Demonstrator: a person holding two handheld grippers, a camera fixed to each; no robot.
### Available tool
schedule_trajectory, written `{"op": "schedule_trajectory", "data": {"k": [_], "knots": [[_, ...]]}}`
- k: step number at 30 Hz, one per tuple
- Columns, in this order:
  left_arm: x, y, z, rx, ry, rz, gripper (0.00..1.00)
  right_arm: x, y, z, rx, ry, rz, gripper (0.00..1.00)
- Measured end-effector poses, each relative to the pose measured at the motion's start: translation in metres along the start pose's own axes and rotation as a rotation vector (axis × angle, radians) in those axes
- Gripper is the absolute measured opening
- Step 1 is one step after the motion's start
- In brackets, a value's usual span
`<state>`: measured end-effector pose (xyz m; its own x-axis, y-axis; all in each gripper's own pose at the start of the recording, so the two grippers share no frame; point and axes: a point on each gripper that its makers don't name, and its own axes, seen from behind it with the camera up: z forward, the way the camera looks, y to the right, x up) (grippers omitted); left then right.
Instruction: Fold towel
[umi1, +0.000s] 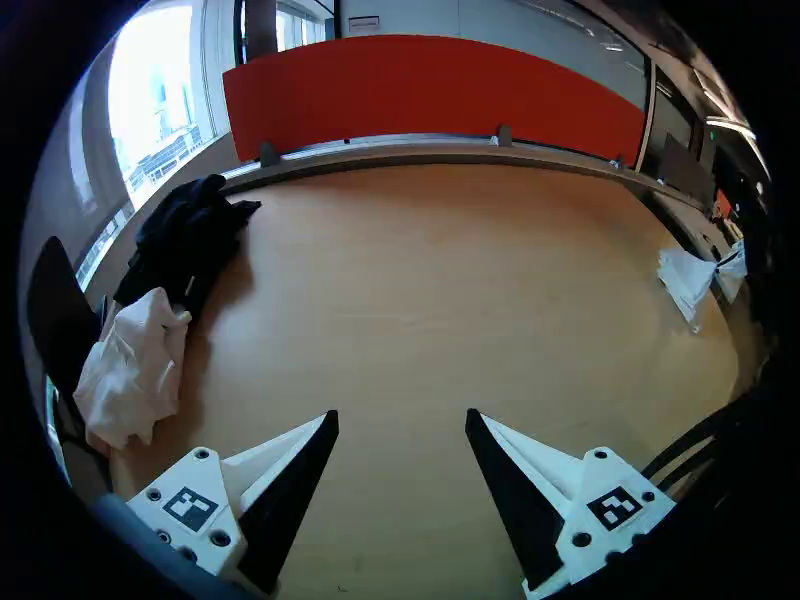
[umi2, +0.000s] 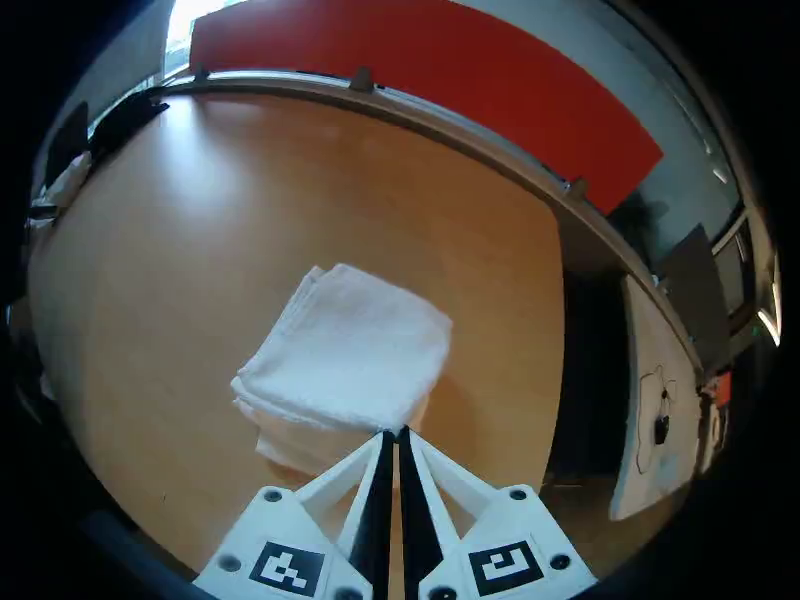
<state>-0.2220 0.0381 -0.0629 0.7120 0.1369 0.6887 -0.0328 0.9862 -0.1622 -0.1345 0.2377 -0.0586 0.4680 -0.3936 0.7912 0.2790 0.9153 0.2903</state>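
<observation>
- Right gripper view, lot one: towel (umi2: 350, 345), white, lying as a thick, near-square folded pad on the counter (umi2: 180, 230), well apart from the red partition (umi2: 450, 90) and on the side nearer the camera.
- Towel, detail: stacked layer edges are showing along the sides turned away from the red partition. No clear long axis is presenting itself. The pad is sitting skewed, so a corner rather than a flat side is facing the fingers.
- Right gripper (umi2: 392, 434): its fingers are drawn together, leaving only a slim dark slit. The tips are meeting the towel's corner farthest from the red partition. Whether they are nipping a layer there cannot be told.
- Left gripper (umi1: 401, 415): its fingers are spreading wide and holding nothing, hovering over bare counter and pointing toward the red partition.
- Left gripper view, sundries: a black garment (umi1: 185, 240) is lying near one end of the red partition. A white cloth (umi1: 135, 365) is heaped just beside it, farther from the partition. Pale crumpled pieces (umi1: 690, 280) are resting toward the partition's opposite end.
- Assessment: the towel is looking already folded several times over, so the task is appearing close to done.
- Assessment, coming move: the towel is lying straight ahead of the right fingers and touching them, so the right hand is judged the nearer. Any further fold is likely turning on that near corner.
</observation>
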Motion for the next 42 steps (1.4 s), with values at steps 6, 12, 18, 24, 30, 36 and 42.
{"op": "schedule_trajectory", "data": {"k": [6, 12, 18, 24, 30, 36, 42], "knots": [[0.000, 0.000, 0.000, 0.001, -0.001, 0.002, 0.94, -0.006, 0.000, 0.006, -0.004, -0.013, 0.019, 0.04], [0.000, -0.001, 0.000, 0.002, -0.001, 0.003, 0.94, -0.009, 0.000, 0.010, -0.014, -0.022, 0.026, 0.04], [0.000, -0.001, 0.000, 0.003, -0.001, 0.002, 0.94, -0.012, 0.001, 0.012, -0.028, -0.031, 0.036, 0.15], [0.001, -0.001, 0.000, 0.003, 0.001, 0.004, 0.94, -0.017, 0.007, 0.013, -0.054, -0.049, 0.034, 0.68], [0.003, -0.002, 0.000, 0.003, 0.003, 0.002, 0.94, -0.019, 0.008, 0.013, -0.067, -0.053, 0.030, 0.81], [0.004, -0.001, 0.000, 0.002, 0.006, 0.003, 0.94, -0.017, 0.006, 0.012, -0.062, -0.043, 0.040, 0.86], [0.005, -0.001, -0.001, 0.001, 0.009, 0.004, 0.94, -0.014, 0.004, 0.011, -0.056, -0.030, 0.048, 1.00]]}}
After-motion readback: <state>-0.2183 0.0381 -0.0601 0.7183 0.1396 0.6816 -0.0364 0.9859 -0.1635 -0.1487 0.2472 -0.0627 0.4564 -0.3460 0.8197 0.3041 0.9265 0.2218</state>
